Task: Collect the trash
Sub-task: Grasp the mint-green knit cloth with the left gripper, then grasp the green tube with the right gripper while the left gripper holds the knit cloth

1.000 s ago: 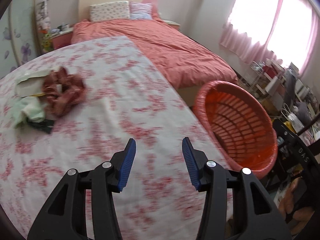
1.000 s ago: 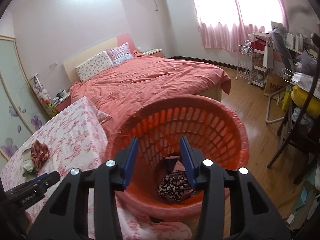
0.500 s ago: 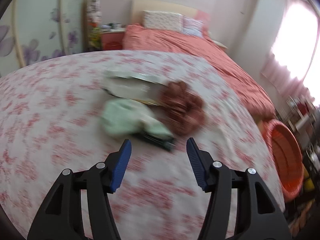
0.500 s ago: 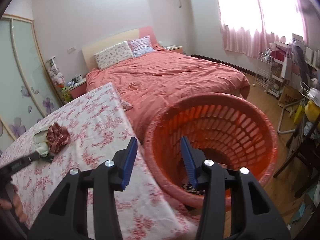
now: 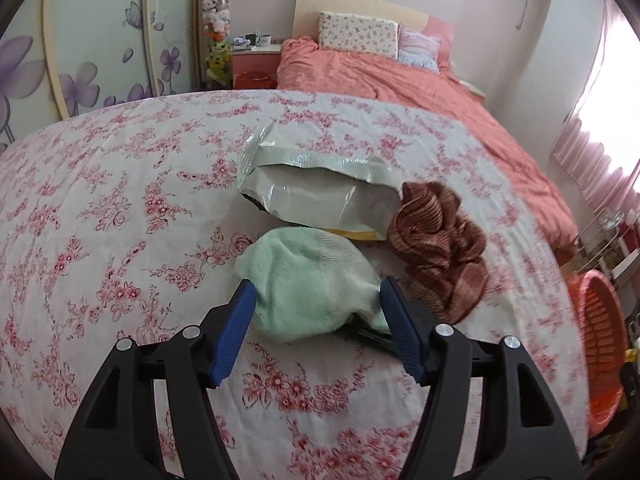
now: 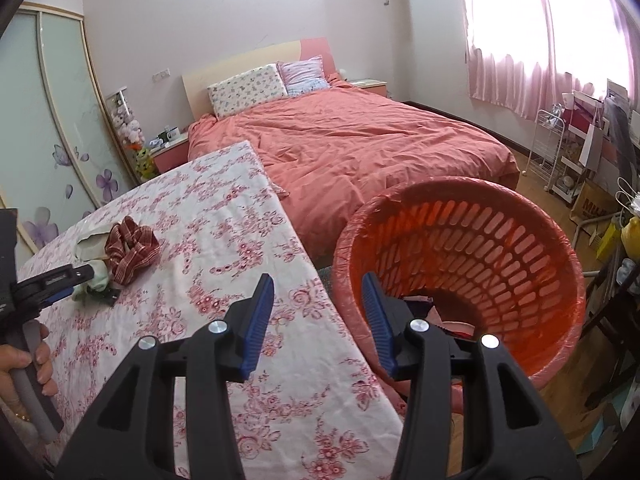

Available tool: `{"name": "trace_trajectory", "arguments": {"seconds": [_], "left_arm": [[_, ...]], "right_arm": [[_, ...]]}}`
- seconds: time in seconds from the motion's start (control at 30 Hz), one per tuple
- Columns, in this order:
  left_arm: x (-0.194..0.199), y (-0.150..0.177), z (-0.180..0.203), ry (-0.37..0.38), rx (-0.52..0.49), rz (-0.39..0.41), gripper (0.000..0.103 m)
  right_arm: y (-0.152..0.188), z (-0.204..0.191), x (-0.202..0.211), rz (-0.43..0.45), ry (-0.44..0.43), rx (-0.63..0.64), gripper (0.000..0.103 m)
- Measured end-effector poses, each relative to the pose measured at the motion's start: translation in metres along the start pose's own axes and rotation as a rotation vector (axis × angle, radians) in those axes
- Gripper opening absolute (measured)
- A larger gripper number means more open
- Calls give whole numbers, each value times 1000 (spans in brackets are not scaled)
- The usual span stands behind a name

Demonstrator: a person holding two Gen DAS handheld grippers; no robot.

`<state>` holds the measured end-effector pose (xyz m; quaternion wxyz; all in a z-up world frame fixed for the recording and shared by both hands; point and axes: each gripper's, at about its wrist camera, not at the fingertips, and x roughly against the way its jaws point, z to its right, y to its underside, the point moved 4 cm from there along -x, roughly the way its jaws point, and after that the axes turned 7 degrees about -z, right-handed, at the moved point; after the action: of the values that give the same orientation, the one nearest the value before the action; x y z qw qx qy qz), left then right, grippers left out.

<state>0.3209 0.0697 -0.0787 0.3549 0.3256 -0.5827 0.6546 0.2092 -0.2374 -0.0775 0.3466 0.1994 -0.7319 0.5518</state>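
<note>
The left tongs (image 5: 318, 300) had just been opened wider and brought around the green cloth (image 5: 308, 284), not yet gripped. The right tongs (image 6: 318, 300) were held open and empty, the orange basket (image 6: 552, 248) at their two o'clock. The grasp seemed next.

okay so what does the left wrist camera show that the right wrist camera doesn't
Only the left wrist view shows the left gripper from behind, fingers open around the mint-green cloth, plus the silver bag's open mouth. Only the right wrist view shows the open right gripper, things inside the orange basket, and the hand. Both show the striped cloth and floral tablecloth.
</note>
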Motion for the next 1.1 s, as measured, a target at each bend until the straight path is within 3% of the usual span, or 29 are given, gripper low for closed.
{"name": "trace_trajectory", "arguments": {"seconds": [0.13, 0.23, 0.33, 0.63, 0.9, 1.1], "left_arm": [[-1, 2, -1, 21, -12, -4, 34], [4, 2, -4, 23, -14, 12, 19], [8, 4, -9, 22, -20, 27, 11], [33, 9, -47, 43, 39, 68, 10], [53, 9, -103, 22, 124, 103, 10], [59, 8, -132, 18, 166, 111, 10]], "right_arm": [[2, -8, -3, -9, -8, 17, 46], [3, -16, -4, -14, -18, 34, 47], [4, -27, -4, -19, -35, 55, 47], [1, -80, -6, -50, -145, 140, 47], [2, -170, -20, -113, -297, 292, 47], [7, -229, -44, -180, -341, 388, 47]]}}
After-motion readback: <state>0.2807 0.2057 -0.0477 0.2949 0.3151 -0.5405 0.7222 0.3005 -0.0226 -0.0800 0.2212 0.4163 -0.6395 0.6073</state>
